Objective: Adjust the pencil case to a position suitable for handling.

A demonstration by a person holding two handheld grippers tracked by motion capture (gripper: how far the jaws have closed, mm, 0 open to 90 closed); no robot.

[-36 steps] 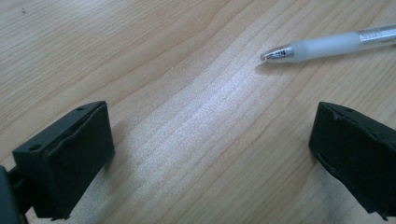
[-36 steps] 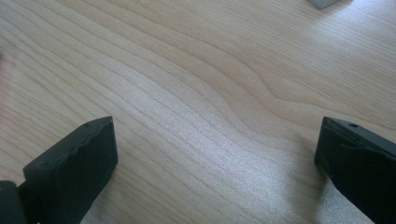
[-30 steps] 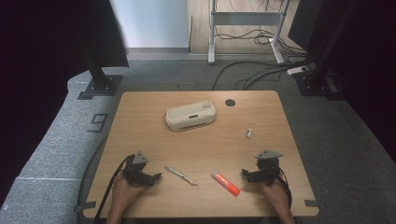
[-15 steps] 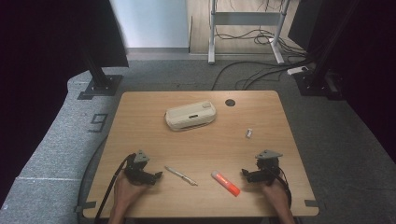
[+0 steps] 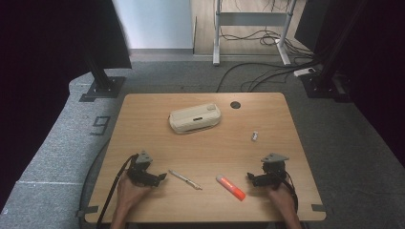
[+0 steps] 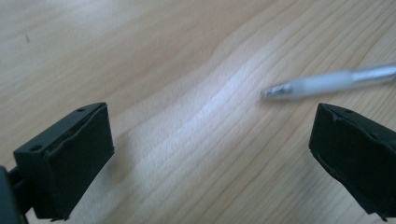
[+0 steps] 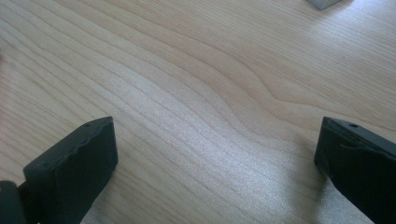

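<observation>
On the near edge of the pale wooden table point(image 5: 143, 119), at about seven o'clock, we hold the left gripper point(image 5: 160, 177) low over the board, its two blocky black jaws spread wide with nothing between them. In the left gripper view we see those jaws as matte, square-cornered pads with small screw holes, and bare wavy wood grain runs between them. Just past the right jaw lies the pen point(image 6: 327, 81), a slim cylinder with a frosted translucent grip and a bright metal tip and barrel; it touches neither jaw. From above, the pen point(image 5: 184, 179) lies flat at six o'clock, slanting away from the left gripper, close beside its tips.

At five o'clock we hold the right gripper point(image 5: 250, 177), a grey three-cornered plate on its top. Its jaws also stand wide apart and empty over smooth, finely lined wood in the right gripper view. Between the two grippers, nearer the right one, lies an orange marker point(image 5: 230, 187) with a whitish end, stubby and round, apart from the pen.

Toward twelve o'clock rests a cream pencil case point(image 5: 195, 118), oblong with rounded corners. A small pale cap-like piece point(image 5: 255, 136) lies at two o'clock, and a round dark cable hole point(image 5: 235, 104) sits near the far edge.
</observation>
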